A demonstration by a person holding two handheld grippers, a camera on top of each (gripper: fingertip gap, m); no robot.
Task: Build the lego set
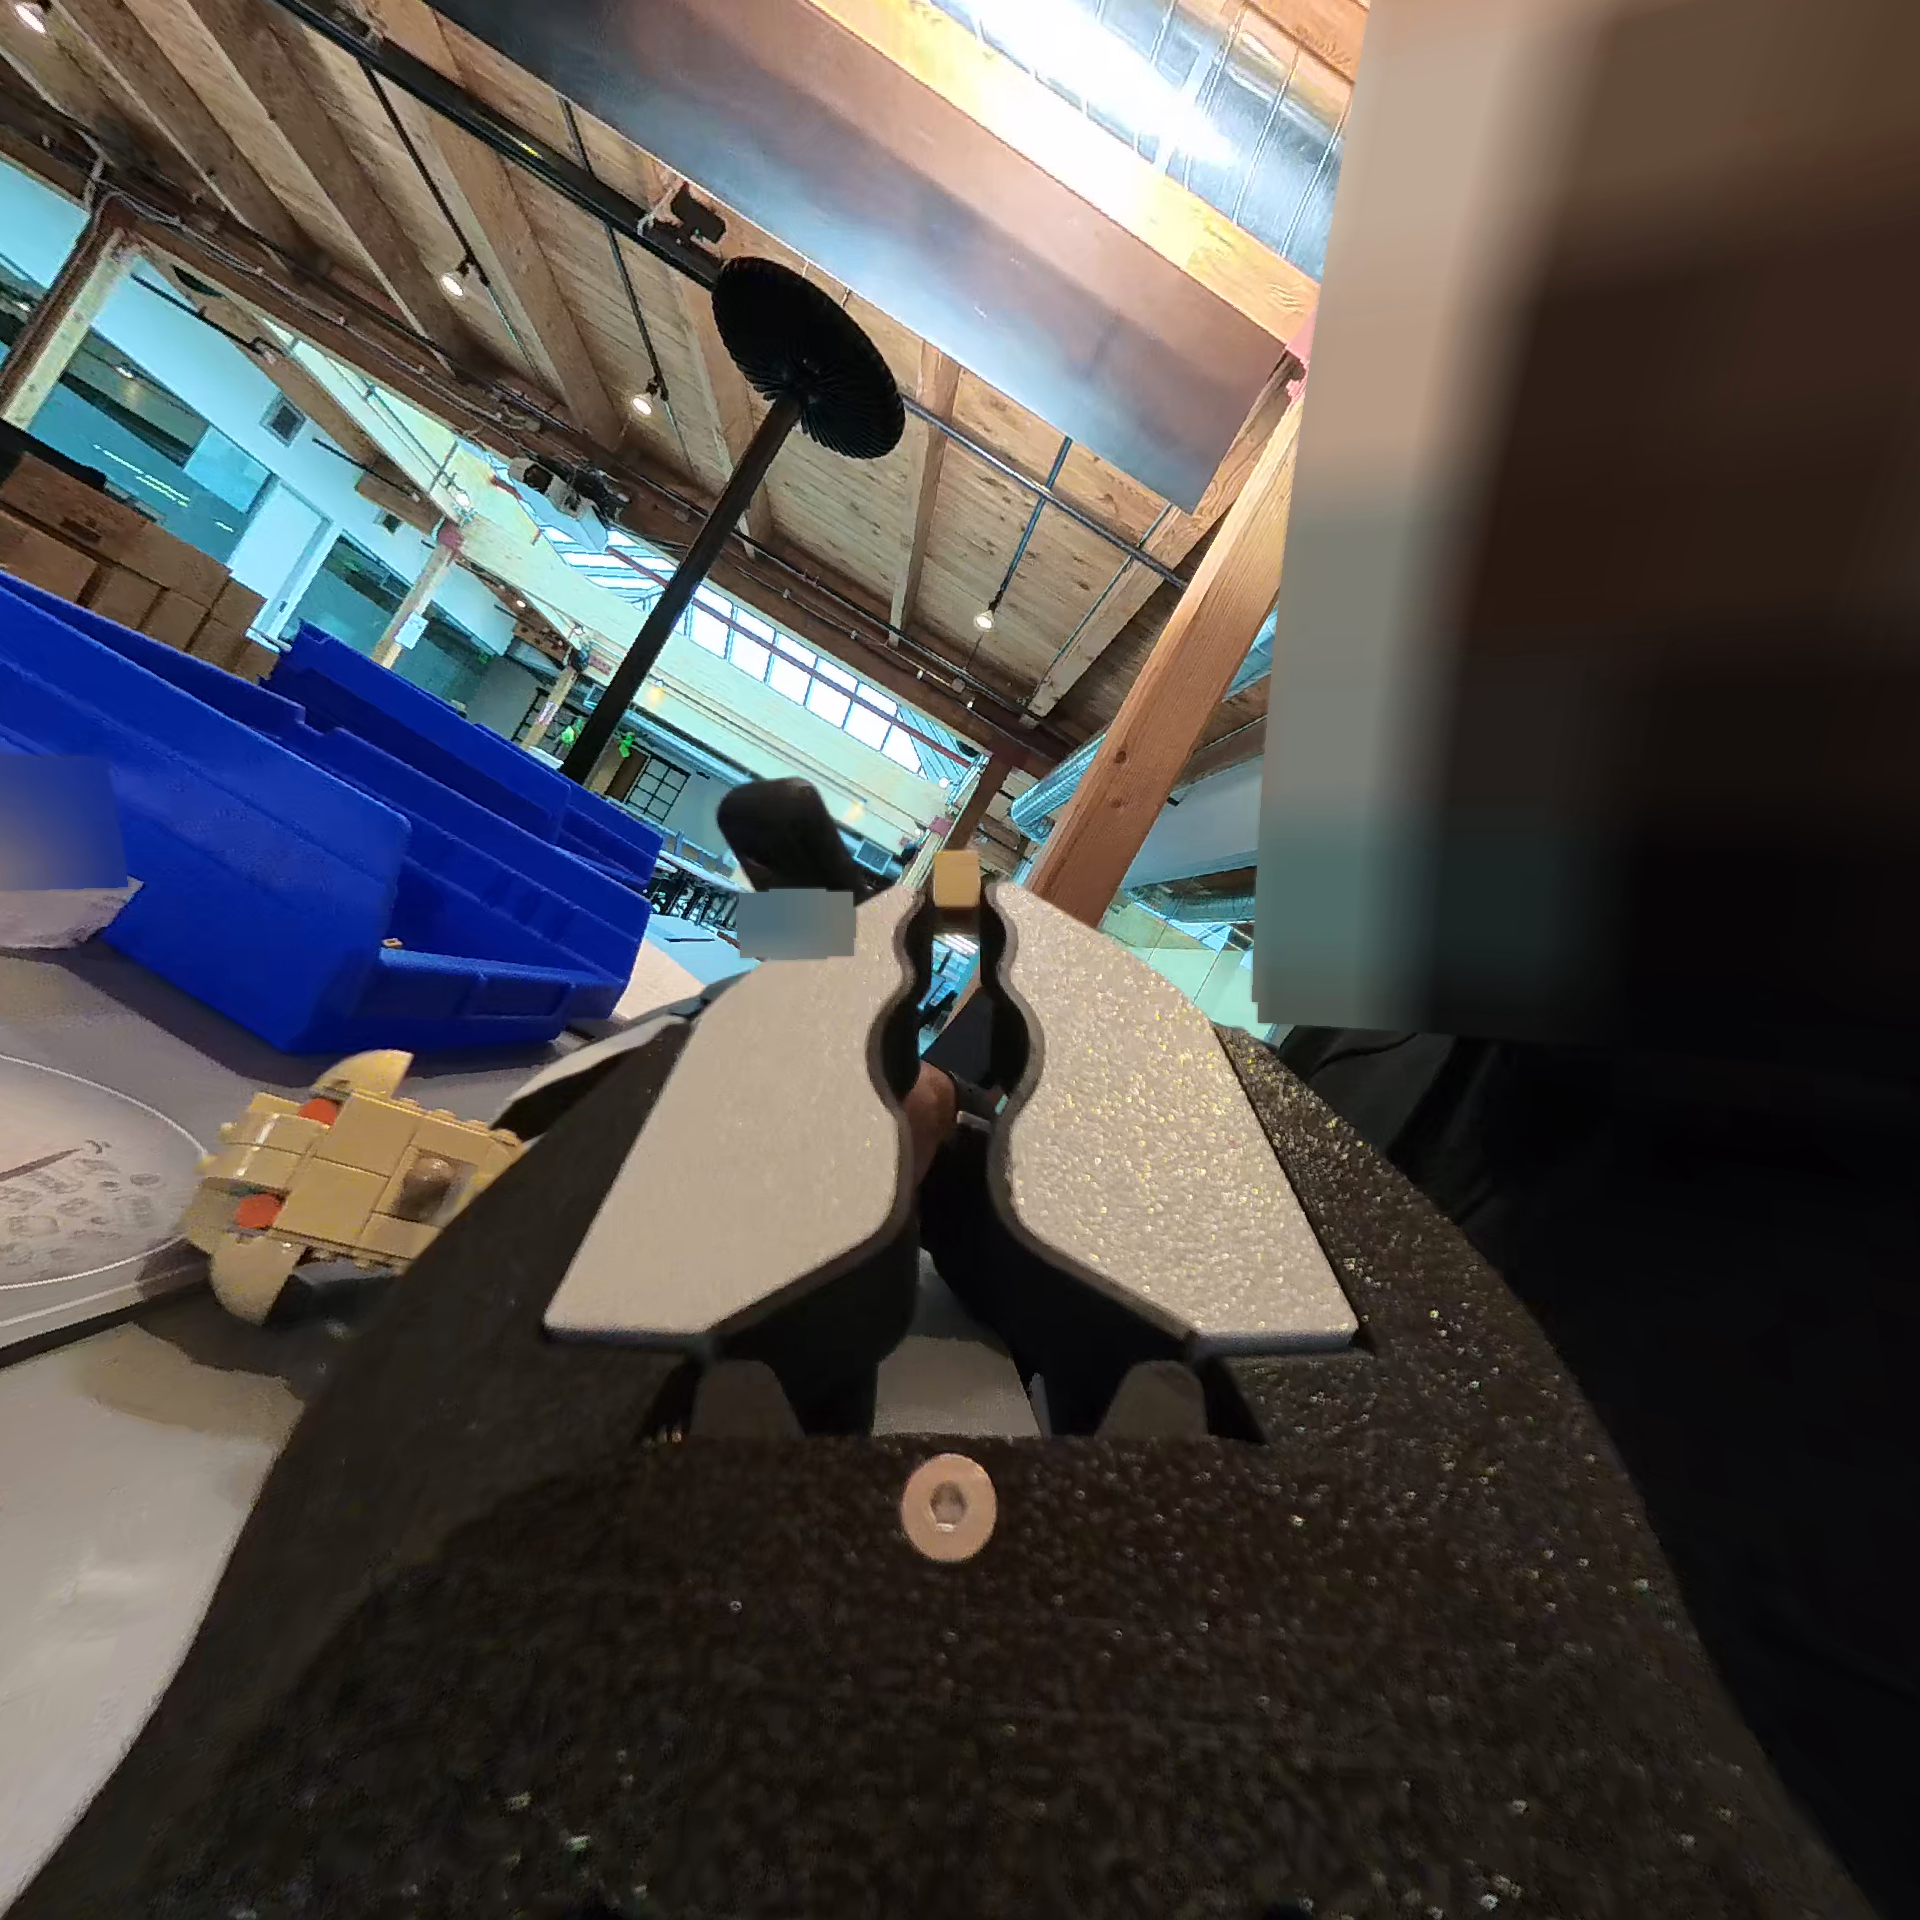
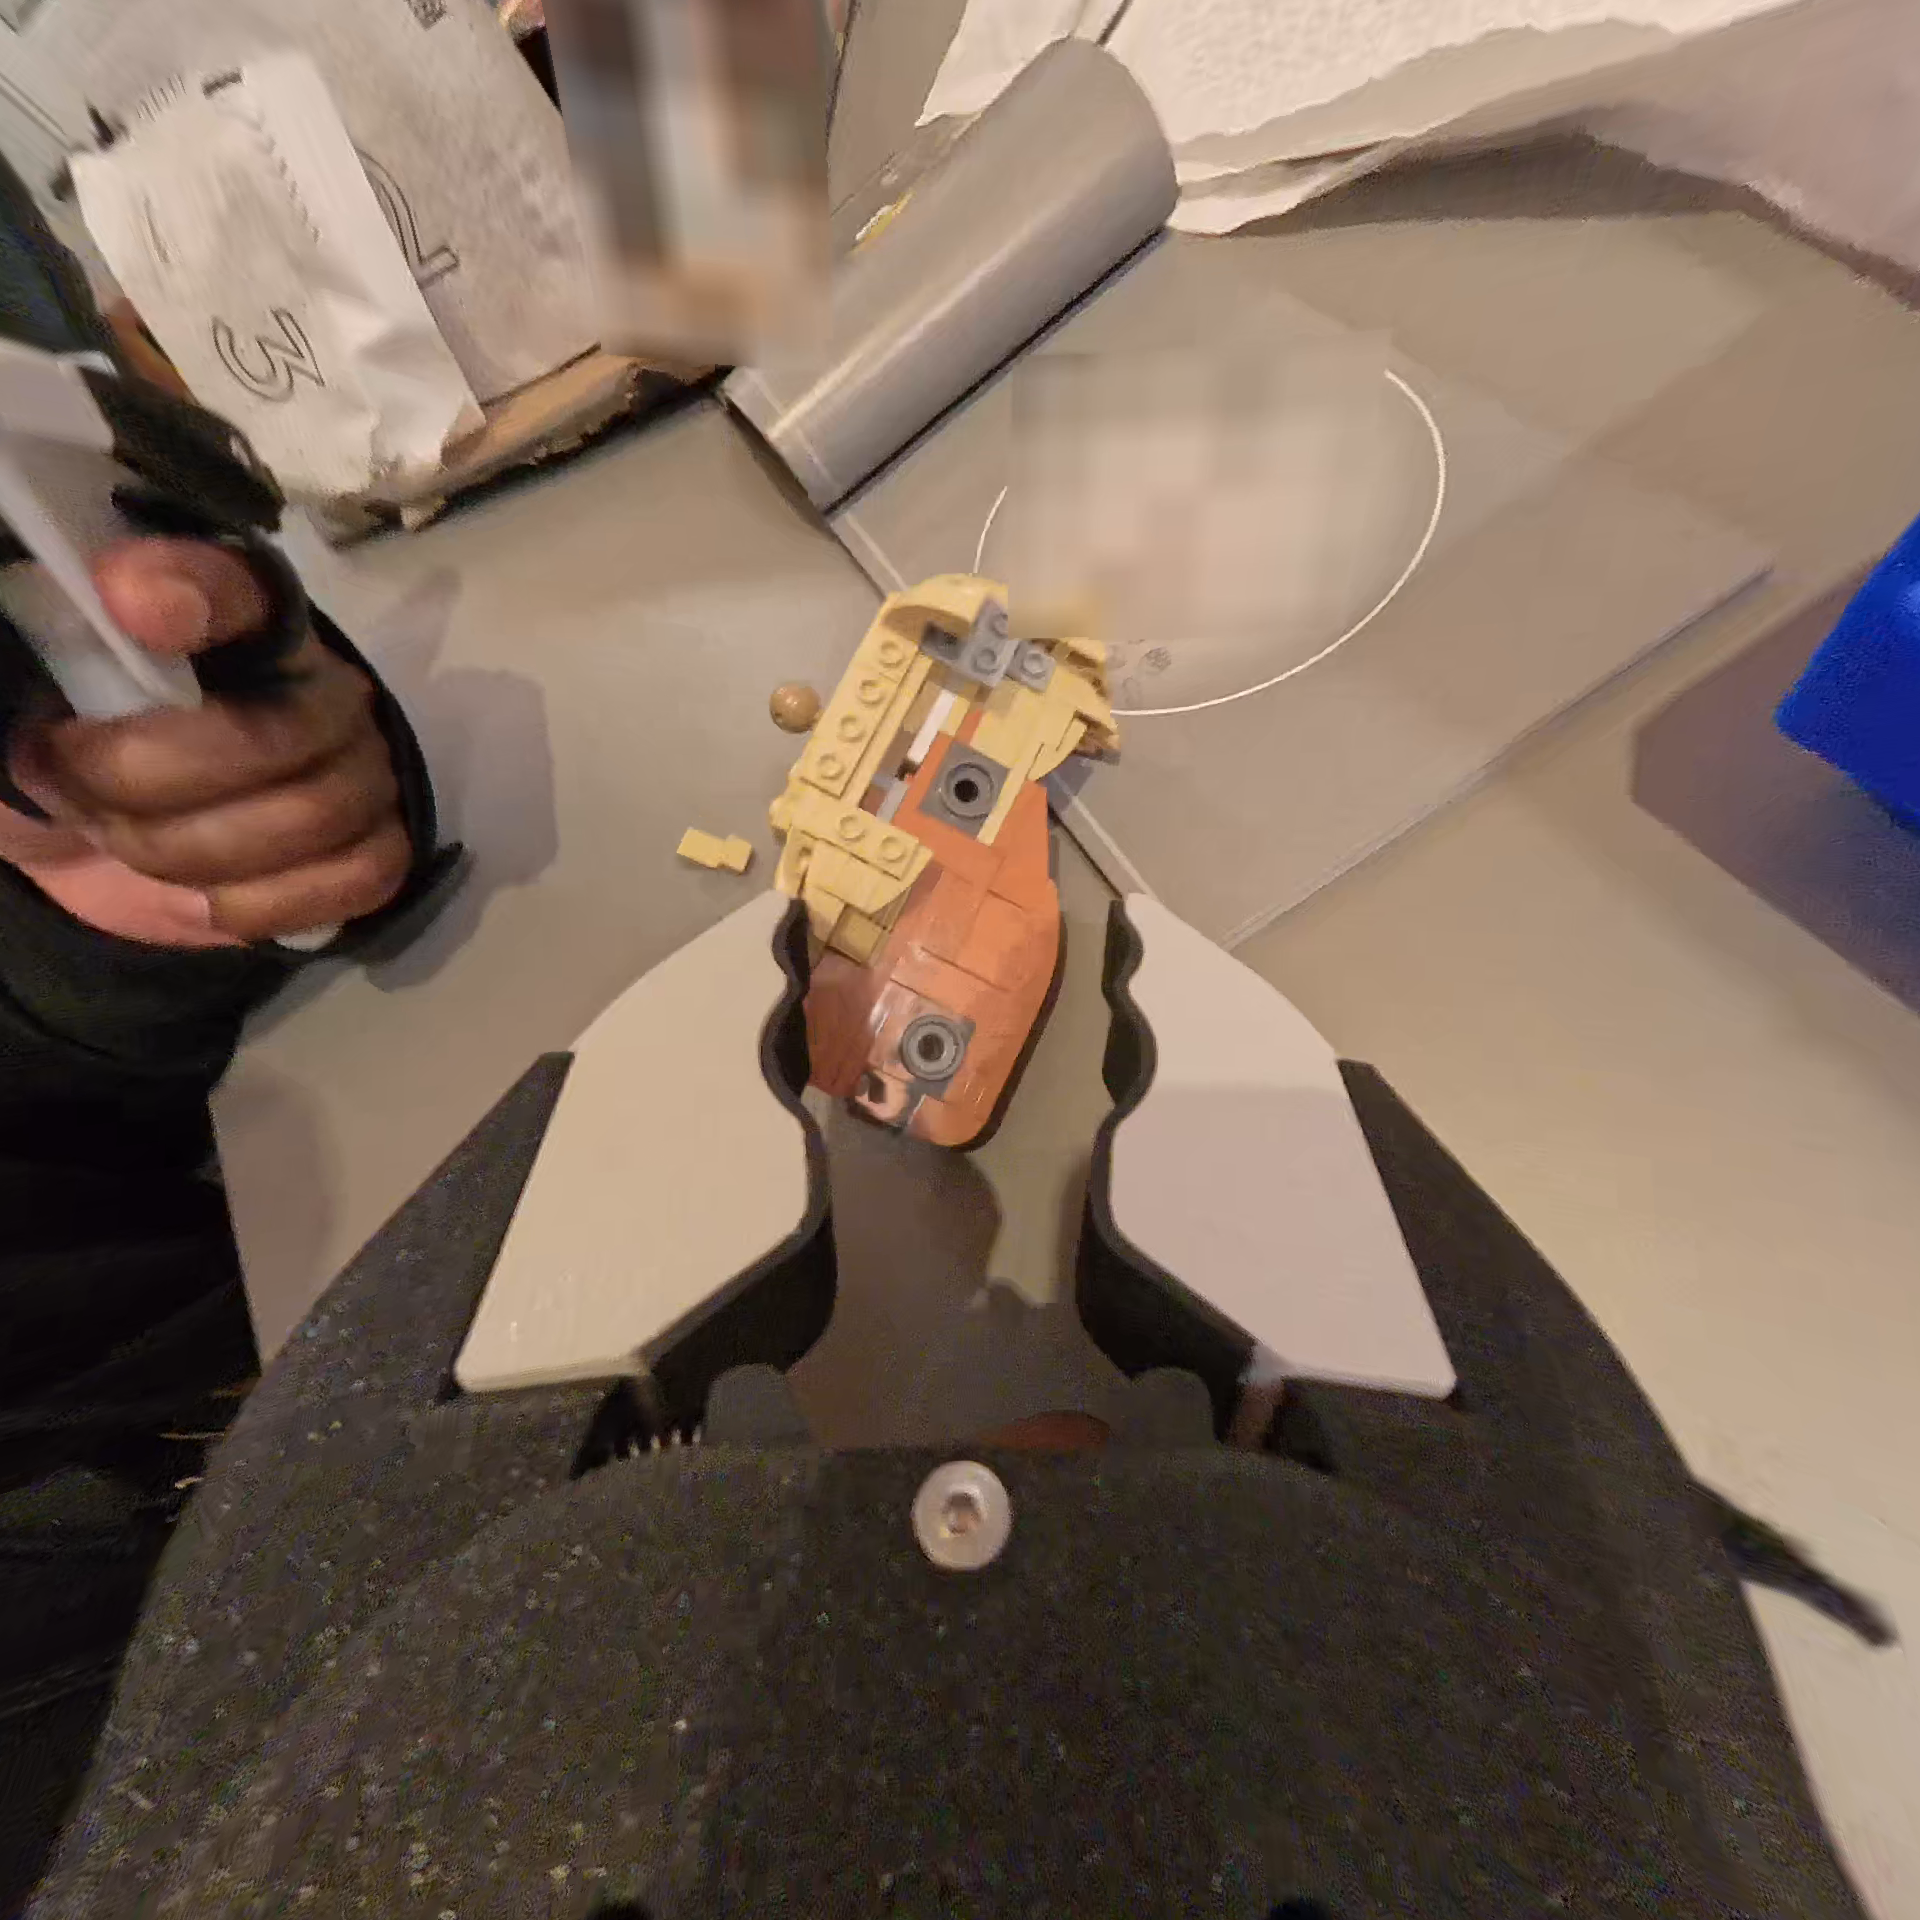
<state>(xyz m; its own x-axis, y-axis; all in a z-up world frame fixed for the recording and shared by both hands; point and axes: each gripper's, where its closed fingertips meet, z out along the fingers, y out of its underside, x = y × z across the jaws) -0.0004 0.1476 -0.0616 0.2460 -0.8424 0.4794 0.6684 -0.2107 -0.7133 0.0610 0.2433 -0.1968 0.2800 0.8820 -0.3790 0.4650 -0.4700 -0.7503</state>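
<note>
the left gripper (image 1: pixel 956 904) was raised and tilted upward toward the wooden ceiling, and its two fingers were closed narrow on a small tan brick (image 1: pixel 956 881), which stood out at the very tips with a pad against each side. to its left, on the grey table (image 1: pixel 114 1475), lay the tan and orange brick model (image 1: pixel 343 1174), with blue bins (image 1: pixel 312 831) behind it. in the right wrist view the right gripper (image 2: pixel 951 925) was spread wide above the same brick model (image 2: pixel 935 883), which lay flat on the table. the orange end of the model was between the fingers; it seemed to touch the left finger (image 2: pixel 675 1091), though the view was not clear enough to be sure, and a gap was plainly seen before the right finger (image 2: pixel 1236 1091), so nothing was gripped there. a loose tan piece (image 2: pixel 715 850) lay just beside the model, and a hand (image 2: pixel 208 790) held the other gripper's handle at the left edge.
</note>
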